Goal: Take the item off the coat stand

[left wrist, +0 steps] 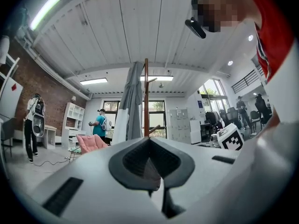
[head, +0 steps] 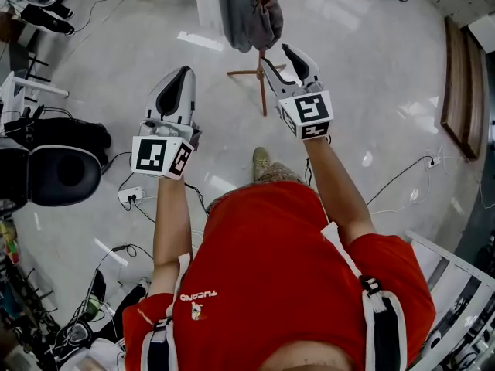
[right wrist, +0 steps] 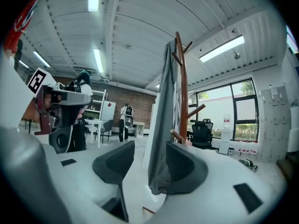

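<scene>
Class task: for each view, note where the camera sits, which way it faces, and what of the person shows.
Head view: on the head, facing down; shirt, arms, left gripper, right gripper.
Left gripper view: along its shut jaws, toward the stand; shirt top right.
Right gripper view: along its open jaws, at the garment.
All share: stand, garment.

Garment hangs on coat stand, before the right tongs.

You work in open office-lab: brick wall, office chair, lockers, cables across floor.
</scene>
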Tool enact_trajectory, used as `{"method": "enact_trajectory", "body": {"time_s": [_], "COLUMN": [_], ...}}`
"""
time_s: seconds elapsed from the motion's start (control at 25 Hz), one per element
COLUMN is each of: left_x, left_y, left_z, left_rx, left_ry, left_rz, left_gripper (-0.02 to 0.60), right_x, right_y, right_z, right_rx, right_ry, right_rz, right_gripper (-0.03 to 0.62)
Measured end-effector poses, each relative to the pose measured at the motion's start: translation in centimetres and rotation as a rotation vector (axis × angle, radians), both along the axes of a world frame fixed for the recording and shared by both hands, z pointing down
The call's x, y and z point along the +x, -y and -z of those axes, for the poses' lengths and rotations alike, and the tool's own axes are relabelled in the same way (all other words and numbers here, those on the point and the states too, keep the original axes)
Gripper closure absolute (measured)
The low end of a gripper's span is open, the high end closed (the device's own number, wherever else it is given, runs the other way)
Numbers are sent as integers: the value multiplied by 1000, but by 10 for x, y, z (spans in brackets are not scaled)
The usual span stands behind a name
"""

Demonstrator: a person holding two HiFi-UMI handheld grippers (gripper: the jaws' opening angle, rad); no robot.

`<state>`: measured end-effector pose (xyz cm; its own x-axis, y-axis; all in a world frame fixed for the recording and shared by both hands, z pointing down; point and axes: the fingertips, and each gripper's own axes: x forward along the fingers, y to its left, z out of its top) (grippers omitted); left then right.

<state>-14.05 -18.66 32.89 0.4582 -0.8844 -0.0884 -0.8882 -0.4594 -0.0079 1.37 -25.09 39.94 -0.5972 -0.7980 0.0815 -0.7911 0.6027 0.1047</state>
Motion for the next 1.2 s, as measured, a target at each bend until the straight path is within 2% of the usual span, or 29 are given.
{"method": "enact_trajectory", "body": {"time_s": [0.24,0.6,0.96,1.08,1.12,1.2], "left_x": [3,4,3,1,1,2], "left_y": [61,124,157,161,162,162], "left_z": [-15,-54,-70,-71,-70,-69], "left_rx": [-27,-87,-133,-139,-139,-136], "left_ry": [9,8,38,43,44,45], "left_rz": [25,36,-8,-26,-31,-43], "left_gripper": [572,572,572,572,572,572], "right_x": [0,-4,-13,-12,-11,-11], "right_y": [71,142,187,195,196,197], "right_z": [-30,-73,-118,-128,-129,-126], "right_rx": [-72,-182,-299,-305,-302,-287], "right_ry": [-18,-48,-111,-145,-152,-151], "right_rz": [-33,-77,-140,-185,-193,-202], "right_gripper": [368,357,362,457,507,553]}}
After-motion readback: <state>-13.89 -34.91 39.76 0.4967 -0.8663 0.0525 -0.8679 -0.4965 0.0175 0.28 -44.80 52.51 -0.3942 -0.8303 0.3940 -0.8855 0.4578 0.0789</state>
